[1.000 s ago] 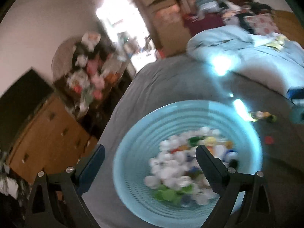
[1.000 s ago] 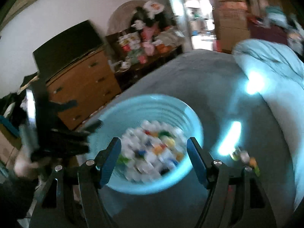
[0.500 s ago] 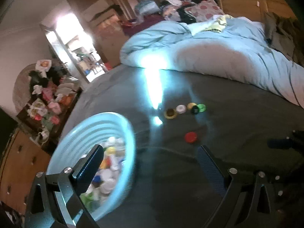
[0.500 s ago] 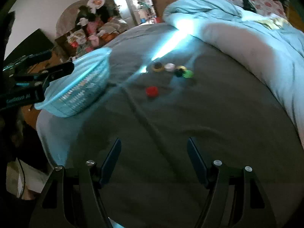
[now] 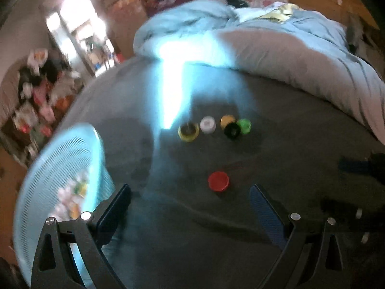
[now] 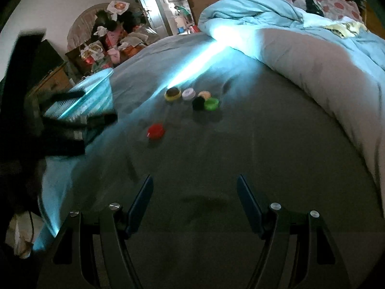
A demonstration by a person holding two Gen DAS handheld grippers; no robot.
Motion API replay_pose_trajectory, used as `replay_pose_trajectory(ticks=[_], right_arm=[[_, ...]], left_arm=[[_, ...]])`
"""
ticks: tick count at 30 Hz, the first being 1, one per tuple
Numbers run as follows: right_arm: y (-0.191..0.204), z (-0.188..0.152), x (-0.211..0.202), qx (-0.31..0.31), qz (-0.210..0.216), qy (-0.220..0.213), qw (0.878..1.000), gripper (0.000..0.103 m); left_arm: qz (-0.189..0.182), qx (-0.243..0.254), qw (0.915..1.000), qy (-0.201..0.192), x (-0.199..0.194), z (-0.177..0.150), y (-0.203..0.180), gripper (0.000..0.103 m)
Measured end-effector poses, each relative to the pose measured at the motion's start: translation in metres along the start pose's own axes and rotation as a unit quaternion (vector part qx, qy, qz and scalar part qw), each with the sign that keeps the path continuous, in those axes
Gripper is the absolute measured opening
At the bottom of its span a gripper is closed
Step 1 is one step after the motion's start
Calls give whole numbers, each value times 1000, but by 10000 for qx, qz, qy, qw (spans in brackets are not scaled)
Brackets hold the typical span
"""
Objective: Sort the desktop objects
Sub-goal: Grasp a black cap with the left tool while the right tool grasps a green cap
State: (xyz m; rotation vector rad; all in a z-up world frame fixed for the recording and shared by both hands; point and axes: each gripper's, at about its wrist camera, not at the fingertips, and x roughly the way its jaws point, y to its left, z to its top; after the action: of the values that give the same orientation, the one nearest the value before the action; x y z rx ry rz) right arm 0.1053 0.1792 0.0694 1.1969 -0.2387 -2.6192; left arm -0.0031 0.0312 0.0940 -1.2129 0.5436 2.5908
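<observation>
The left claw (image 5: 190, 192), released and empty, hangs over the grey bed sheet (image 5: 288, 144) with the red cap (image 5: 218, 180) just ahead between its fingers. At far left the blue basket (image 5: 60, 163), holding mixed caps, sits at the bed's edge. By the look of it, sorting is barely begun: the next move calls for lowering onto the red cap and closing squarely on it. Beyond lie a yellow cap (image 5: 188, 132), white cap (image 5: 208, 124), orange cap (image 5: 227, 120), black cap (image 5: 232, 130) and green cap (image 5: 244, 126), the last three touching. The right claw (image 6: 195, 190) is also released, empty, well short of them. The rumpled duvet (image 6: 312, 55) bounds the right.
</observation>
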Motion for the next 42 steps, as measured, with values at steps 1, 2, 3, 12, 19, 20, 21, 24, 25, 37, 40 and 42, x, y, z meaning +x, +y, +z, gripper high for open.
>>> replay_pose_trajectory(ticks=[1,2,3,12,19,20,21,24,25,37,40,42], right_arm=[[-6,8,10,-15,-4,3,10000,66],[-9,14,17,-15,25,5,10000,65],[-12,21,25,-39,36,-2,10000,65],[-18,76,104,-556,-122,136,9983,61],[-24,85,143,-843,-203,566,9946,36],[-25,83,140,-812,-219,546,9950,32],[-25,81,137,-789,-256,546,9951,26],[-28,66,112,-653,-228,465,9965,26],[-31,60,99,-494,-204,396,9978,26],[-90,-11,27,1463,-86,-164,9891,26],[-92,-7,30,1388,11,-173,9902,26],[-95,-6,28,1448,92,-180,9892,26]], left_arm=[[-50,-127,9999,82,12,-6,3,101],[-84,-177,9997,122,19,-11,3,99],[-155,-181,9996,161,27,-16,3,99],[-548,-276,9981,15,53,-33,-4,99],[-794,-420,9959,63,63,-31,-3,99],[-829,-459,9955,91,65,-31,-2,99],[-864,-513,9949,129,67,-31,-1,99],[-971,-641,9931,132,70,-29,3,99],[-1012,-677,9925,101,71,-26,4,99],[-1638,-1290,9780,67,132,48,-10,69],[-1513,-1162,9816,-27,136,56,-14,69],[-1471,-1090,9831,-47,139,60,-18,69]])
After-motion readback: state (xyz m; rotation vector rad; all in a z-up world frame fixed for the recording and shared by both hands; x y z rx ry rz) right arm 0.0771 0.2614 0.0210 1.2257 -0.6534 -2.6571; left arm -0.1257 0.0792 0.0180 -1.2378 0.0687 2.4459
